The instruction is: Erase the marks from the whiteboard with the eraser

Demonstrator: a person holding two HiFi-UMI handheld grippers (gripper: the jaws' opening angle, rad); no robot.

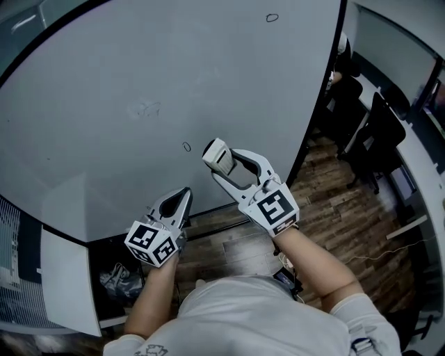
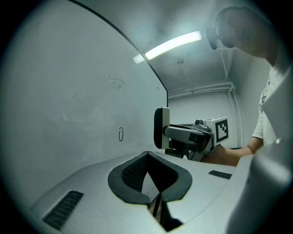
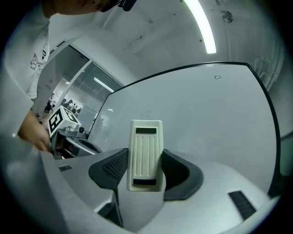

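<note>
The whiteboard [image 1: 104,104] fills the upper left of the head view. It bears a small oval mark [image 1: 186,147] near the bottom edge, another oval [image 1: 272,17] high up, and a faint scribble [image 1: 148,108]. My right gripper [image 1: 224,165] is shut on the white eraser [image 1: 217,154], which is held just right of the lower oval and close to the board. In the right gripper view the eraser [image 3: 145,154] stands upright between the jaws. My left gripper [image 1: 185,194] is shut and empty, below the board's lower edge. The left gripper view shows the lower oval [image 2: 120,134] and the eraser [image 2: 160,128].
Dark office chairs [image 1: 379,132] and a desk stand right of the board on the wooden floor [image 1: 341,222]. A crumpled bag [image 1: 118,281] lies in the dark space below the board at left, beside a white panel [image 1: 66,278].
</note>
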